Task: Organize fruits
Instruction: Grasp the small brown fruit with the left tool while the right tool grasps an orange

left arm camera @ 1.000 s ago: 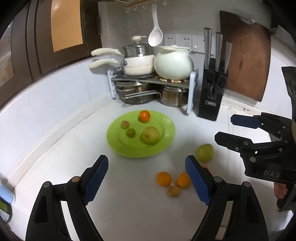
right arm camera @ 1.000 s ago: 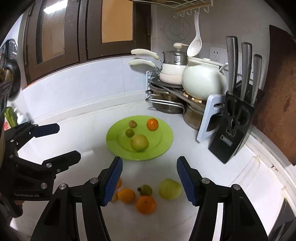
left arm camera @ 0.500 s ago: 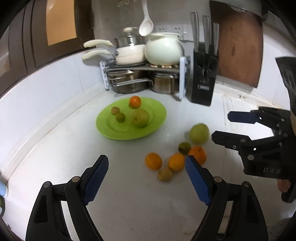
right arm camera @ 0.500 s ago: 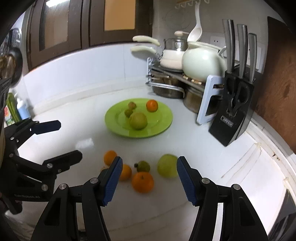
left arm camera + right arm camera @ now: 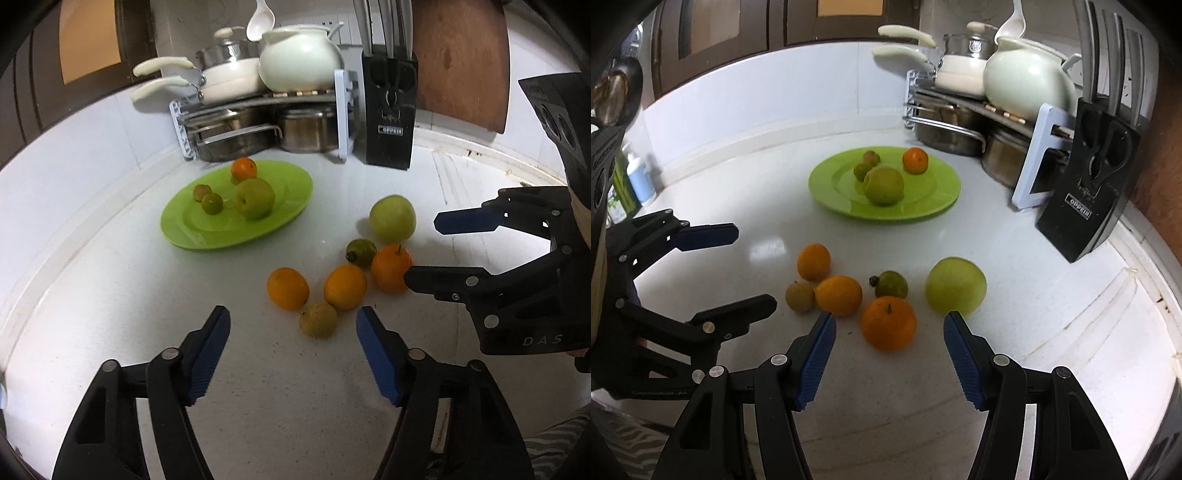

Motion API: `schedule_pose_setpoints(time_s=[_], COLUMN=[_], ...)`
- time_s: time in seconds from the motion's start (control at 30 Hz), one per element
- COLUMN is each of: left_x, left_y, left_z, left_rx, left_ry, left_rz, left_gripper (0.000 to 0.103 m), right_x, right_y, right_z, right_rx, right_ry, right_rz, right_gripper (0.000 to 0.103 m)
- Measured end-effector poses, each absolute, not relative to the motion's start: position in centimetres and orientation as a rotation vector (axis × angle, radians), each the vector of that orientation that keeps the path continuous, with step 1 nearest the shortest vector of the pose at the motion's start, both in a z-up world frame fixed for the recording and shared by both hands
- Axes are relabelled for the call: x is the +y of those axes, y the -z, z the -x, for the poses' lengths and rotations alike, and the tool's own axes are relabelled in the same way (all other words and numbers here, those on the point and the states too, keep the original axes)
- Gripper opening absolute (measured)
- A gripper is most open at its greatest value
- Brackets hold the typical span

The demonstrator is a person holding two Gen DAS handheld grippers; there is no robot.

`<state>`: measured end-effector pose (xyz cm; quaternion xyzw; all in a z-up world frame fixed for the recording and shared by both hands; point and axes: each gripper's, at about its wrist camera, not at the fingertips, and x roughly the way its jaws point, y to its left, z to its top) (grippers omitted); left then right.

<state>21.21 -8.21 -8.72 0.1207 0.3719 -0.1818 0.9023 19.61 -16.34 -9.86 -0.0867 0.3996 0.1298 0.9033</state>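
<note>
— Well, six fruits lie loose on the table, four on the green plate. Which first?
— Probably the orange ahead of the right gripper; both grippers' fingers are spread, empty. Straddle it squarely.
— Obstacles?
— The big apple and small green fruit crowd it; the left gripper hovers near.
</note>
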Motion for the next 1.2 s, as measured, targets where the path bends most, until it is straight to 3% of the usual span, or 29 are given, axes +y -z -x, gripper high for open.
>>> schedule_pose_setpoints(time_s=[0.37, 0.9, 1.2], left_x=[-8.9, -9.2, -9.3], left_y=[11.0, 11.4, 11.4], left_z=[-22.6, -23.5, -23.2], left_rx=[0.850, 0.879, 0.886], left_ry=[0.412, 0.446, 0.443], left_rz=[-0.204, -0.175, -0.165], left_gripper=[0.049, 0.030, 0.029], right_x=[-16.4, -16.4, -16.7], right_y=[11.8, 12.7, 12.9], right_z=[-21.0, -22.2, -22.4], right_rx=[0.877, 0.908, 0.918], right_ry=[-0.292, -0.299, -0.291], right_rz=[0.155, 0.114, 0.105], right_gripper=[0.056, 0.050, 0.043])
